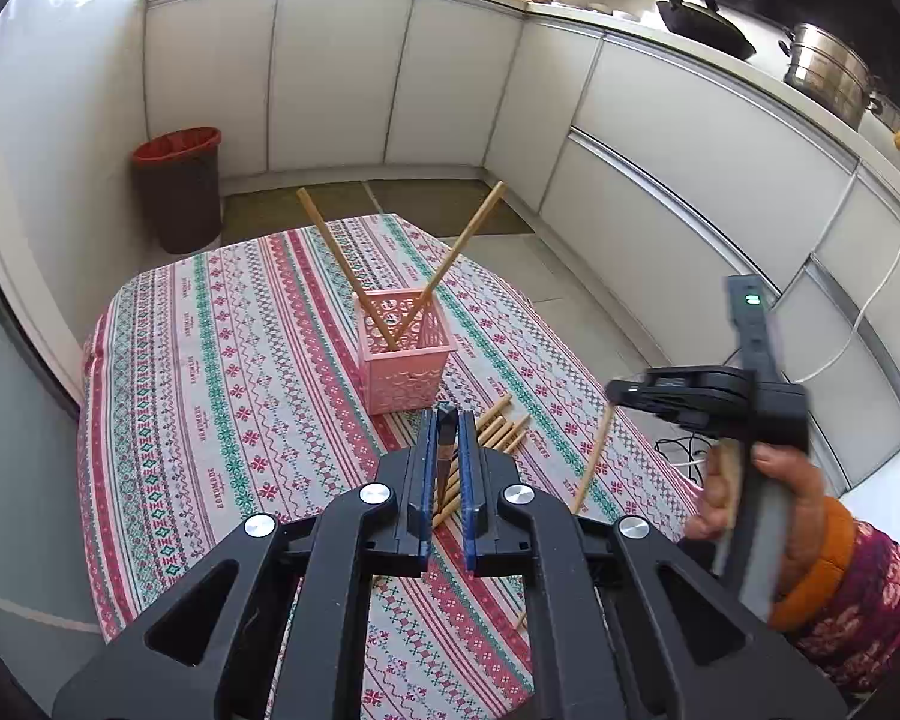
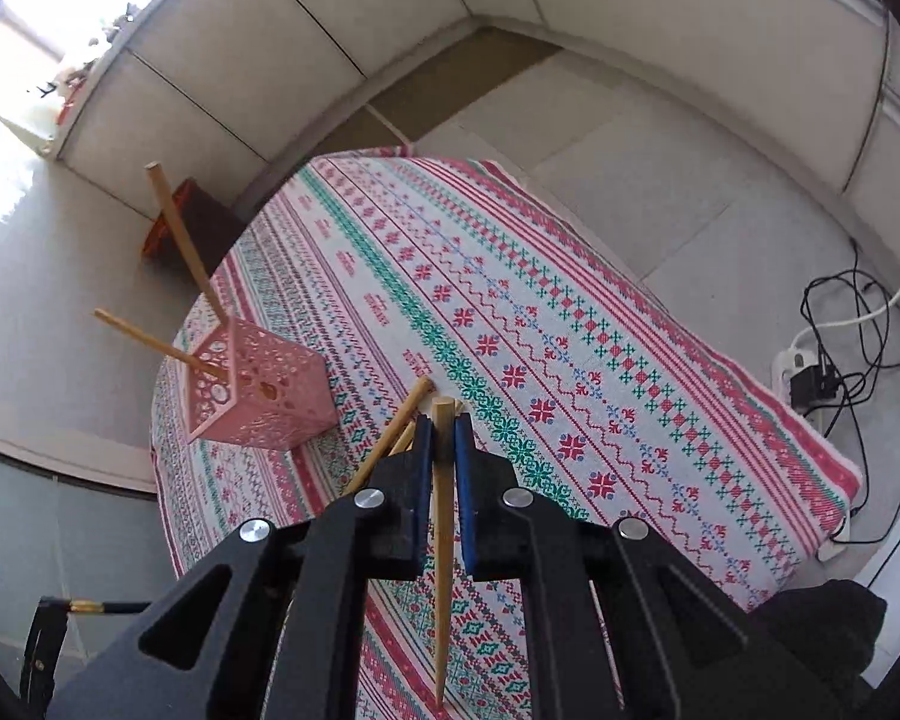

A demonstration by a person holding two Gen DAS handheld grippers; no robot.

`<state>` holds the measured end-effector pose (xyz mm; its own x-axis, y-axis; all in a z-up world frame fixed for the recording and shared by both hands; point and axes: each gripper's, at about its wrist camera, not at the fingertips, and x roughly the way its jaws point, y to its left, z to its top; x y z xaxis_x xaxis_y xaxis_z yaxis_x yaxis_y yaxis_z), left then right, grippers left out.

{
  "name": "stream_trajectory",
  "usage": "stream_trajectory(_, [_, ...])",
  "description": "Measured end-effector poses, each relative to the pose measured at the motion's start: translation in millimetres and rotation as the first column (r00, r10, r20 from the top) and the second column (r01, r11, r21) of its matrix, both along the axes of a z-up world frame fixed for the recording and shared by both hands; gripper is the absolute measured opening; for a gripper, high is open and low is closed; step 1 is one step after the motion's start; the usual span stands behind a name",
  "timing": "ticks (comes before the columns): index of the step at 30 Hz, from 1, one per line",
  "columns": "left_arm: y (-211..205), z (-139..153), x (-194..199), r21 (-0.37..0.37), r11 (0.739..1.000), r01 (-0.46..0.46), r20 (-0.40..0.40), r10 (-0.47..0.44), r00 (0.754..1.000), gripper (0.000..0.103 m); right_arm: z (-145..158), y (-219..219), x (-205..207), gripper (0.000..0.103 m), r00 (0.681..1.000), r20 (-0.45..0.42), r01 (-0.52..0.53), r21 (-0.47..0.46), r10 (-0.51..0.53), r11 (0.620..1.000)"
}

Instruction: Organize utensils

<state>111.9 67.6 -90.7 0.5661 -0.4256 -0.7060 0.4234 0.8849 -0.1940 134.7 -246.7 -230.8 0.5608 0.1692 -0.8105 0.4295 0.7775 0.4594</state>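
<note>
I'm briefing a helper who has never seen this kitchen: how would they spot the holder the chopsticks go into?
Find the table with the red, green and white patterned cloth. Near its middle stands a pink square basket with cut-out lattice walls. Two wooden chopsticks already lean out of it in a V, unlike the loose chopsticks lying flat beside it.

tablecloth (image 1: 234,372): white; red, green and blue cross-stitch bands
holder (image 1: 403,354): pink; cut-out lattice
chopsticks (image 1: 498,429): pale wood
bin (image 1: 179,189): dark brown; red liner
gripper pads (image 1: 465,468): blue; bodies black
sleeve (image 1: 858,606): maroon floral; orange cuff
</note>
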Motion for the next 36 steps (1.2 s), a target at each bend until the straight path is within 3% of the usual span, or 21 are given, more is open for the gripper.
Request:
stream_trajectory(10, [-1.8,17.2,-2.9,-0.022,0.999,-0.026,0.038,0.027,0.999,0.007,78.9,-11.8,-41.3,0.008,0.985,0.162,-0.046,-0.040,0.052,0.998])
stream_trajectory(13, [9.0,6.6,11.0,-0.013,0.997,-0.078,-0.038,0.078,0.996,0.009,97.4,-13.2,-49.1,0.008,0.976,0.209,-0.053,-0.048,0.062,0.997])
stream_trajectory(14, [18.0,-5.7,21.4,-0.009,0.993,-0.121,-0.104,0.120,0.987,0.010,101.9,-12.4,-51.2,0.008,0.973,0.222,-0.055,-0.052,0.065,0.997])
stream_trajectory(15, [28.7,-20.8,32.6,-0.007,0.985,-0.173,-0.180,0.169,0.969,0.018,106.9,-12.2,-53.7,0.008,0.969,0.236,-0.059,-0.055,0.070,0.997])
stream_trajectory(16, [41.7,-39.3,44.1,-0.002,0.973,-0.232,-0.267,0.223,0.937,0.028,108.8,-11.7,-55.2,0.008,0.967,0.242,-0.066,-0.055,0.077,0.996])
stream_trajectory(18, [71.3,-85.7,61.8,0.024,0.944,-0.330,-0.451,0.305,0.839,0.031,110.8,-10.8,-56.4,0.008,0.964,0.247,-0.084,-0.050,0.094,0.995])
stream_trajectory(19, [83.6,-101.8,65.7,0.032,0.928,-0.372,-0.504,0.337,0.795,0.031,110.8,-10.5,-56.9,0.008,0.962,0.253,-0.091,-0.050,0.100,0.995])
stream_trajectory(20, [101.4,-120.9,68.5,0.038,0.895,-0.444,-0.568,0.385,0.727,0.031,109.5,-9.7,-57.1,0.008,0.960,0.258,-0.095,-0.053,0.106,0.994])
stream_trajectory(22, [134.0,-153.1,67.1,0.010,0.809,-0.588,-0.683,0.435,0.587,0.042,105.4,-9.3,-56.3,0.008,0.957,0.265,-0.109,-0.048,0.118,0.993])
stream_trajectory(24, [152.1,-179.3,61.7,0.013,0.728,-0.686,-0.761,0.452,0.465,0.048,99.0,-10.6,-54.1,0.008,0.958,0.258,-0.124,-0.019,0.125,0.992])
stream_trajectory(26, [158.6,-197.4,58.1,0.034,0.669,-0.742,-0.802,0.461,0.379,0.048,91.4,-14.0,-52.2,0.008,0.961,0.248,-0.132,0.014,0.125,0.991])
stream_trajectory(28, [159.9,-203.8,59.0,0.058,0.626,-0.778,-0.804,0.491,0.335,0.048,85.9,-18.0,-51.2,0.008,0.963,0.243,-0.132,0.035,0.120,0.991])
stream_trajectory(31, [153.9,-199.2,68.0,0.115,0.590,-0.799,-0.755,0.575,0.316,0.051,79.5,-26.2,-48.4,0.008,0.966,0.233,-0.130,0.046,0.116,0.990])
stream_trajectory(33, [142.5,-197.2,76.1,0.161,0.593,-0.789,-0.730,0.610,0.310,0.058,76.6,-30.3,-45.9,0.008,0.968,0.222,-0.131,0.052,0.116,0.990])
stream_trajectory(36, [118.8,-193.4,86.4,0.263,0.609,-0.748,-0.661,0.679,0.320,0.059,76.1,-36.8,-44.0,0.008,0.970,0.217,-0.125,0.057,0.110,0.991])
